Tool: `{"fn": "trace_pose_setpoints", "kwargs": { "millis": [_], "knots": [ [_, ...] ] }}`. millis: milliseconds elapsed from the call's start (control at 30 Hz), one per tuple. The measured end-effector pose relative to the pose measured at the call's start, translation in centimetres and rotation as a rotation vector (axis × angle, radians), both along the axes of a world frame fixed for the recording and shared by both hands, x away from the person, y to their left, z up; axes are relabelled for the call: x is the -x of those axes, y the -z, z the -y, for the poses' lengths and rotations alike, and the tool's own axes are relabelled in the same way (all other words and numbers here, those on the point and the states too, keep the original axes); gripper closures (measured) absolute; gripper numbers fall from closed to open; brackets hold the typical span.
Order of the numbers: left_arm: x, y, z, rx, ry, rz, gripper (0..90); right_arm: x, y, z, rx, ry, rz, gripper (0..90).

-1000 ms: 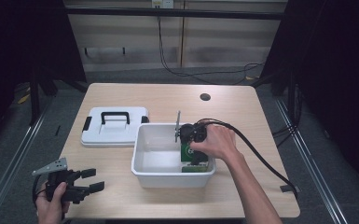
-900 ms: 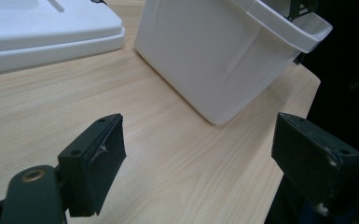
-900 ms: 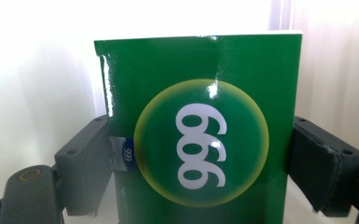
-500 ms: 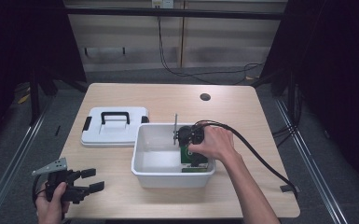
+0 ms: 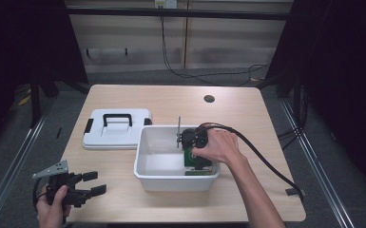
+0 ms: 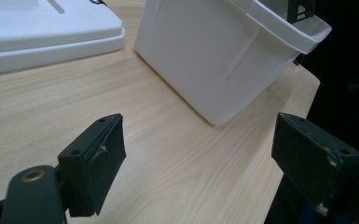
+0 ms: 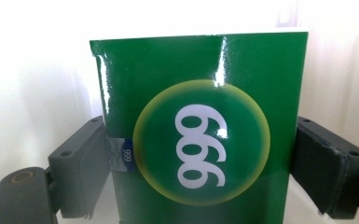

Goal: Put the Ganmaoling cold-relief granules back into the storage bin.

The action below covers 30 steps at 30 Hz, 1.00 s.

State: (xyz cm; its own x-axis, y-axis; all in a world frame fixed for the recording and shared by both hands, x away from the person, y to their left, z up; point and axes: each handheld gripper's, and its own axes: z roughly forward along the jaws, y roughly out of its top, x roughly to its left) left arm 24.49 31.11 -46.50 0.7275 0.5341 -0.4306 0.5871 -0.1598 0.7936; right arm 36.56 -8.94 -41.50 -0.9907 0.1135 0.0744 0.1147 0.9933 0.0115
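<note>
Right tool (image 5: 197, 159): reaching down into white bin (image 5: 147, 178) near its right end, pinching green box (image 7: 200, 135) across both side faces, jaws pressing flat against the carton. Box marked "999" in a yellow-ringed disc, standing upright between the pads, hanging close to the bin's pale inner wall; contact with the bin floor not being shown.

Left tool (image 5: 78, 186): idling at the front-left corner of the table (image 5: 247, 111), jaws spread wide, gripping nothing, pointing toward the bin's outer wall (image 6: 214, 56).

White lid (image 5: 116, 128) with black handle: lying flat just beside the bin, at its back-left.

Handling note, judged: placing 1 box in the bin. Keeping the carton square while lowering, easing down until settling on the floor, opening only then, withdrawing straight up to avoid tipping the glossy carton or snagging the rim.
</note>
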Motion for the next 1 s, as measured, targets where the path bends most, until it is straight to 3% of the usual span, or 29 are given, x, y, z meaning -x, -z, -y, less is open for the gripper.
{"fn": "trace_pose_setpoints", "kwargs": {
  "millis": [233, 433, 500, 1000],
  "knots": [
    [0.0, 0.0, -0.1, 0.004, 0.001, 0.004, 17.4, 0.1, -0.2, 0.2, -0.025, -0.01, 0.032, 9.3],
    [0.0, 0.0, -0.1, -0.001, 0.003, 0.003, 17.3, 0.2, -0.5, 0.4, -0.034, -0.019, 0.019, 9.0],
    [0.0, 0.0, -0.1, 0.001, 0.004, 0.003, 17.4, 0.2, -0.9, 0.7, -0.061, -0.023, 0.042, 8.9],
    [0.0, 0.0, 0.0, 0.002, 0.004, 0.001, 17.4, 0.5, -3.0, 1.9, -0.133, 0.003, 0.043, 9.0]
  ]
}}
